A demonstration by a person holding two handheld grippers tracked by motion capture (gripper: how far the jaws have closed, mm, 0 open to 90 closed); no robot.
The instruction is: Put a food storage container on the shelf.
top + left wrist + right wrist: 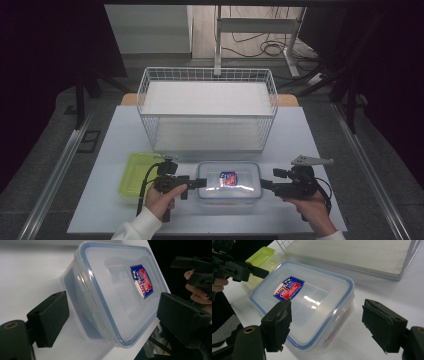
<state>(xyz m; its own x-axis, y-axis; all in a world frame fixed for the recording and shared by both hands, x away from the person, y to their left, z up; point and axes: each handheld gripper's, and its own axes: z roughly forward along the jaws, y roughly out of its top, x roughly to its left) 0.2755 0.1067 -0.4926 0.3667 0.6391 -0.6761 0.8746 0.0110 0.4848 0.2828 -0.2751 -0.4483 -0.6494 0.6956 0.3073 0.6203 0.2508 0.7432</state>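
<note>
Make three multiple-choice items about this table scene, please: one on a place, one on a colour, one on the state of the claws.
1. Where does the clear lidded box stand?
A. inside the wire basket
B. on the table between the two claws
C. on top of the green container

2. What colour is the low container left of the clear box?
A. green
B. red
C. black

3. How are the left claw and the right claw set?
A. both shut on the box
B. left shut, right open
C. both open, one at each short end of the box

Answers: 1 B, the high view shows it on the table in front of the wire basket; 2 A, it is yellow-green in the high view; 3 C, both gripper views show the jaws spread apart around the box ends.
</note>
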